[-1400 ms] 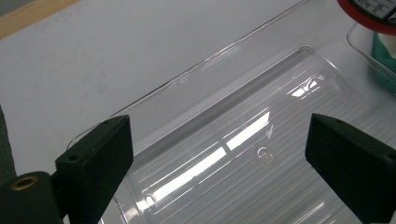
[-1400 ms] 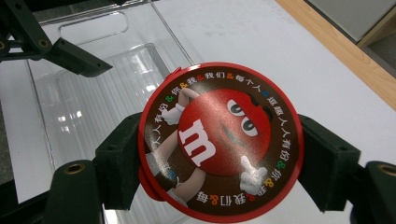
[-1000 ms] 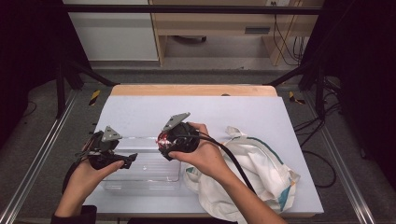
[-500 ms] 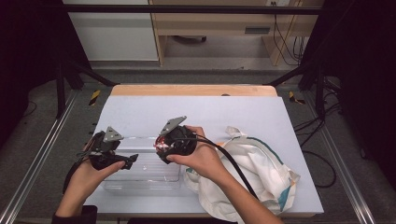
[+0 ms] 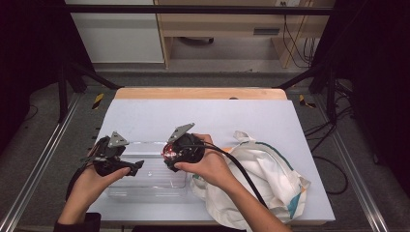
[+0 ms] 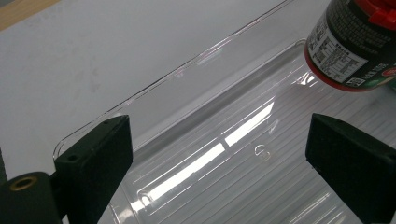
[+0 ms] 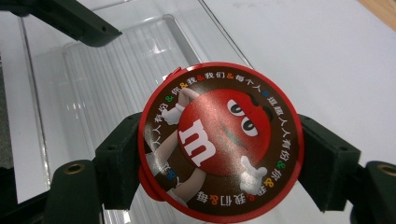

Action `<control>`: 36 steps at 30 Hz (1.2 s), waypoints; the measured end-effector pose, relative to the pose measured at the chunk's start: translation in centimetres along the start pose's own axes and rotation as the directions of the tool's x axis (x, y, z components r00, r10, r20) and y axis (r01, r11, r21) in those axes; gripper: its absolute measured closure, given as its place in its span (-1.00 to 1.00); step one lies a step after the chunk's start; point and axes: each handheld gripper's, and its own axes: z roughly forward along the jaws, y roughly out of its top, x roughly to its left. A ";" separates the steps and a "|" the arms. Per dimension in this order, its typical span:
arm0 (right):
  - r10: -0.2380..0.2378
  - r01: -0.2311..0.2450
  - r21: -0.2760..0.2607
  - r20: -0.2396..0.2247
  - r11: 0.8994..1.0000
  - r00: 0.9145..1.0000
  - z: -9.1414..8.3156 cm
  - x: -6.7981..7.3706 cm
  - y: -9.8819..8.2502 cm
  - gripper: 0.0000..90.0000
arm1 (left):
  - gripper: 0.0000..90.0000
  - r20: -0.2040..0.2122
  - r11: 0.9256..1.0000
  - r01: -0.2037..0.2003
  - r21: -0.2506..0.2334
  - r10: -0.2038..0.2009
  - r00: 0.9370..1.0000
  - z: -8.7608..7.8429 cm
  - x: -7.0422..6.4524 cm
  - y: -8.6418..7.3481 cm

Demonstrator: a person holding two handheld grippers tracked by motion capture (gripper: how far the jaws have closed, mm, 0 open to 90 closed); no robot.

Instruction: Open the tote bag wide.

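My right gripper (image 5: 168, 154) is shut on a round candy can (image 7: 219, 140) with a red lid that bears a red cartoon face. Its pads press the can's sides. The can's dark labelled body (image 6: 343, 44) hangs tilted above the right part of a clear ribbed plastic bin (image 5: 145, 191). My left gripper (image 5: 133, 166) stands open over the bin's left end, and nothing is between its jaws (image 6: 224, 154). Through that gap I see the bin's clear floor and rim (image 6: 187, 70).
A white cloth bag (image 5: 261, 179) with teal trim lies crumpled on the table right of the bin, under the right forearm. The white tabletop (image 5: 217, 116) stretches bare behind the bin to a wooden back edge (image 5: 198, 93).
The right gripper with the can has edged slightly lower over the bin. The left hand has stayed still.
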 end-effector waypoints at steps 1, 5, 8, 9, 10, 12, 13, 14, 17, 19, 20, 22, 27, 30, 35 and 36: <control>0.000 0.000 0.005 0.000 1.000 1.000 0.1 -0.1 -0.1 -0.42 | -0.83 0.001 1.000 0.001 0.000 -0.001 1.000 0.0 0.0 0.0; 0.007 -0.007 0.001 -0.008 1.000 1.000 0.3 -0.2 -0.4 -0.42 | -0.83 -0.002 1.000 0.005 -0.003 -0.005 1.000 -0.1 0.1 -0.1; 0.003 -0.003 0.010 -0.010 1.000 1.000 0.5 -0.2 -0.5 -0.42 | -0.83 0.006 1.000 -0.007 -0.006 0.007 1.000 -0.2 0.0 0.1; 0.001 -0.001 0.011 -0.012 1.000 1.000 0.6 -0.2 -0.6 -0.42 | -0.83 0.005 1.000 -0.004 -0.010 0.004 1.000 -0.2 -0.1 0.1; 0.001 -0.001 0.011 -0.008 1.000 1.000 0.7 -0.2 -0.6 -0.42 | -0.83 0.004 1.000 -0.005 -0.009 0.005 1.000 -0.1 -0.1 0.1; 0.008 -0.008 0.017 -0.008 1.000 1.000 0.9 -0.1 -0.7 -0.42 | -0.83 0.006 1.000 -0.004 -0.007 0.004 1.000 -0.1 -0.2 0.1; 0.001 -0.001 0.020 -0.009 1.000 1.000 0.9 -0.2 -0.8 -0.42 | -0.83 0.007 1.000 -0.006 -0.006 0.006 1.000 -0.1 -0.2 0.1; 0.001 -0.001 0.021 -0.010 1.000 1.000 1.0 -0.2 -0.8 -0.42 | -0.83 0.009 1.000 -0.005 -0.006 0.005 1.000 -0.1 -0.2 0.1; 0.000 0.000 0.028 -0.010 1.000 1.000 1.3 -0.1 -0.9 -0.42 | -0.83 0.008 1.000 -0.004 -0.005 0.004 1.000 -0.1 0.0 0.1; 0.006 -0.006 0.034 -0.002 0.999 1.000 1.4 0.0 -0.9 -0.42 | -0.83 0.008 1.000 -0.005 -0.007 0.005 1.000 -0.2 0.0 0.0; 0.002 -0.002 0.035 -0.002 0.999 1.000 1.5 -0.1 -0.9 -0.42 | -0.83 0.010 1.000 -0.006 -0.007 0.006 1.000 -0.2 0.0 0.0; 0.009 -0.009 0.037 -0.010 0.999 1.000 1.7 -0.1 -1.0 -0.42 | -0.83 0.011 1.000 -0.004 -0.009 0.004 1.000 -0.3 0.0 0.0; 0.007 -0.006 0.047 -0.001 0.999 1.000 2.0 -0.1 -1.0 -0.42 | -0.83 0.012 1.000 -0.004 -0.013 0.004 1.000 -0.3 0.1 0.0; 0.006 -0.006 0.050 -0.001 0.999 1.000 2.1 -0.2 -1.1 -0.42 | -0.83 0.015 1.000 -0.002 -0.014 0.003 1.000 -0.3 0.1 0.0; 0.005 -0.005 0.062 0.000 0.998 1.000 2.4 -0.1 -1.3 -0.42 | -0.83 0.013 1.000 -0.005 -0.013 0.005 1.000 -0.3 0.1 0.0; 0.003 -0.003 0.062 0.002 0.998 1.000 2.5 -0.1 -1.3 -0.42 | -0.83 0.014 1.000 -0.002 -0.012 0.003 1.000 -0.3 0.1 0.0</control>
